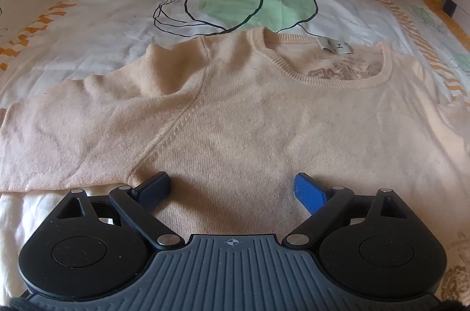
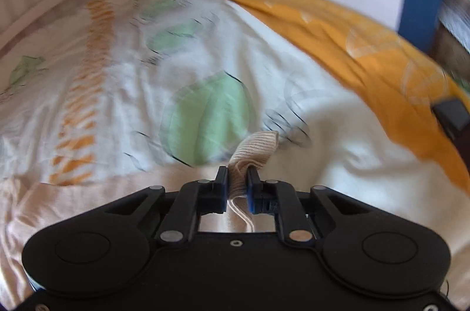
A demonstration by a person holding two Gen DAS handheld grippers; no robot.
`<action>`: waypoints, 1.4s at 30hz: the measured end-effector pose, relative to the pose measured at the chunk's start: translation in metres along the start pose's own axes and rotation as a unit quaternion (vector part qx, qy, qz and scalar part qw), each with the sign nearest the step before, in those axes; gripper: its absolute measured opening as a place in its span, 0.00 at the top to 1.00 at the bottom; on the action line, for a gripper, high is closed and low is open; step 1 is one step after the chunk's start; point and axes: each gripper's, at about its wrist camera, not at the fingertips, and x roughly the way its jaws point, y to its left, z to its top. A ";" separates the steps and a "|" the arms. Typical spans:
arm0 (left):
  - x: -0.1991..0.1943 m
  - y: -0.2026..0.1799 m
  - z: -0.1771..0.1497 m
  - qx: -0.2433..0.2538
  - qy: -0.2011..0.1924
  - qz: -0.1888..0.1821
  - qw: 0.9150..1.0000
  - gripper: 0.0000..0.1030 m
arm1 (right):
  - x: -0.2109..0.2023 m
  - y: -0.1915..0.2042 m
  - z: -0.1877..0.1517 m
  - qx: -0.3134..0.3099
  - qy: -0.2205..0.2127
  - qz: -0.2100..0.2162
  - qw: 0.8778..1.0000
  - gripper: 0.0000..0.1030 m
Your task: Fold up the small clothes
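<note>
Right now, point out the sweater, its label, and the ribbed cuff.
sweater (image 1: pixel 235 120): left wrist view, chest.
label (image 1: pixel 335 46): left wrist view, middle, inside the neckline.
ribbed cuff (image 2: pixel 255 148): right wrist view, part above the fingers.

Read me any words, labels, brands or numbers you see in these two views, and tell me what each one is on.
Nothing can be read for certain.
Neck label of the peach sweater: dark marks, too small to read.
Grey print inside the collar: blurred, unreadable.
Left tool body: only a crosshair mark, no text.
Bedsheet: drawings only, no writing.
Right wrist view: blurred, no text visible.
</note>
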 end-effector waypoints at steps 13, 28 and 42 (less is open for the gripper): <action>-0.024 0.024 0.018 -0.036 -0.009 -0.029 0.999 0.12 | -0.091 0.228 0.049 -0.121 -0.080 0.254 0.956 0.86; -0.037 0.037 0.022 -0.049 -0.012 -0.044 0.998 0.12 | -0.023 0.343 -0.067 -0.336 -0.056 0.156 0.927 0.36; -0.031 0.027 0.016 -0.035 0.003 -0.050 0.998 0.12 | 0.047 0.298 -0.095 -0.377 -0.003 0.055 0.924 0.41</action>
